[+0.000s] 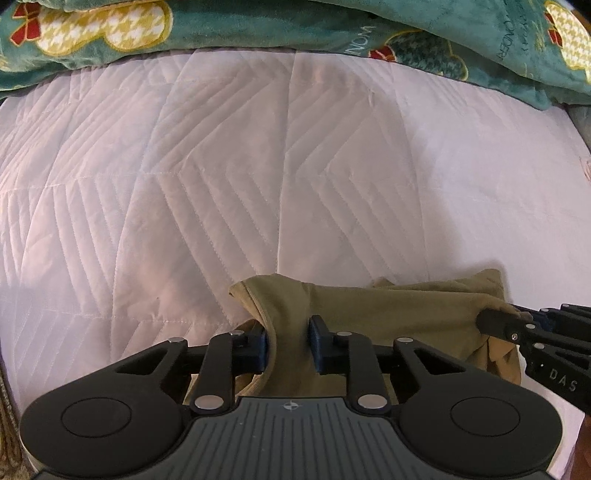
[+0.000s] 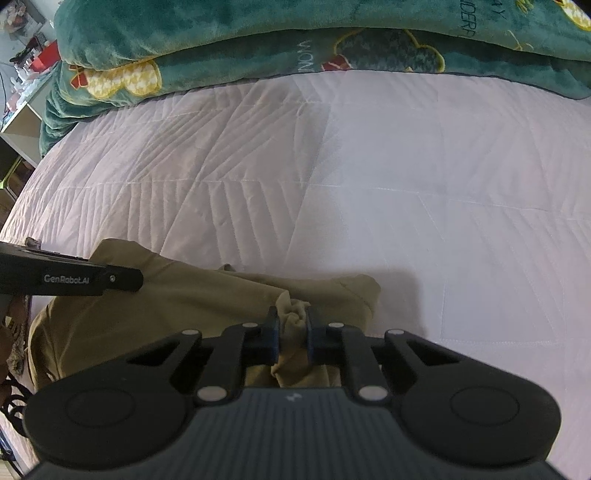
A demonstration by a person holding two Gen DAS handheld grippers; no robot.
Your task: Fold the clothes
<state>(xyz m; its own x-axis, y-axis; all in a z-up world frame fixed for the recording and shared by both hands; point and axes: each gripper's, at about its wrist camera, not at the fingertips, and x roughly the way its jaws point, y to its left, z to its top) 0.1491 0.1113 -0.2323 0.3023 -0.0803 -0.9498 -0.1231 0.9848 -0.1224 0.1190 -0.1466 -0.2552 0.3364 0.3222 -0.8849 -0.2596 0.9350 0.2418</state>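
An olive-green garment point(image 1: 388, 314) lies bunched at the near edge of a white quilted bed point(image 1: 221, 166). My left gripper point(image 1: 290, 343) is shut on a fold at the garment's left end, cloth pinched between its blue pads. The right gripper point(image 1: 495, 325) enters from the right of that view and bites the garment's other end. In the right wrist view the garment point(image 2: 166, 314) spreads to the left, and my right gripper point(image 2: 293, 332) is shut on a crumpled ridge of it. The left gripper point(image 2: 122, 280) reaches in from the left there, over the cloth.
A teal plush blanket point(image 1: 258, 26) with yellow houndstooth shapes and red bows is heaped along the bed's far edge point(image 2: 258, 40). White quilt point(image 2: 406, 184) stretches between it and the garment. A shelf with clutter point(image 2: 22, 74) stands beyond the bed's left corner.
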